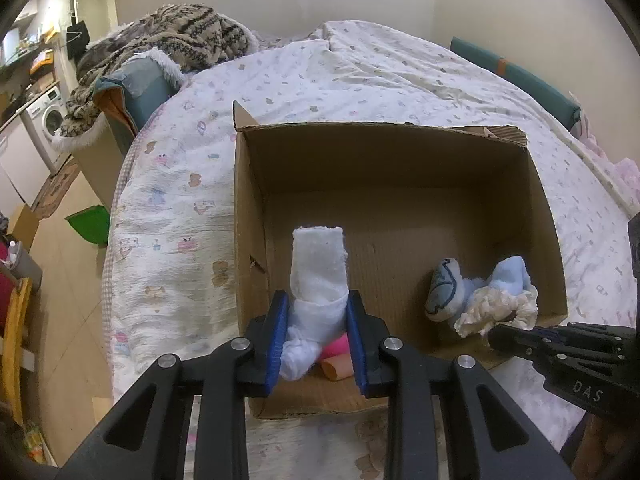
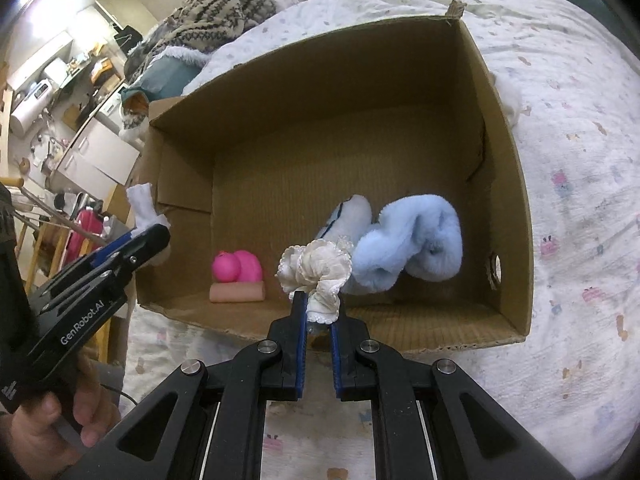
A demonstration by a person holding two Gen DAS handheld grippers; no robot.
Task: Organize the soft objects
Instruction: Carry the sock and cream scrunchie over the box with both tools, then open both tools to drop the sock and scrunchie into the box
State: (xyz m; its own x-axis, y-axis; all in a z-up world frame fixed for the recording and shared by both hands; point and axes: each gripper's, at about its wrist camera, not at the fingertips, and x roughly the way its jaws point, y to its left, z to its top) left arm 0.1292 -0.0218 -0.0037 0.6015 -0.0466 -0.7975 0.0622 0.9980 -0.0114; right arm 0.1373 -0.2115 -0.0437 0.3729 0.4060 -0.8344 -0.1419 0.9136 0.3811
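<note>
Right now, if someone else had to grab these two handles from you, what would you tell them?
Left gripper: shut on a white rolled sock, held above the cardboard box.
Right gripper: shut on a cream frilly sock, at the box's near edge.
Already in the box: fluffy blue sock, pale blue-trimmed sock, pink roll, beige roll.
Left to do: release both held socks into the box.

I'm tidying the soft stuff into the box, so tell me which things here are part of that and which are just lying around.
Part of the job:
cardboard box
white sock in the left gripper
cream frilly sock in the right gripper
blue fluffy sock
pink soft toy
beige roll

Just lying about:
patterned blanket
washing machine
green object
</note>
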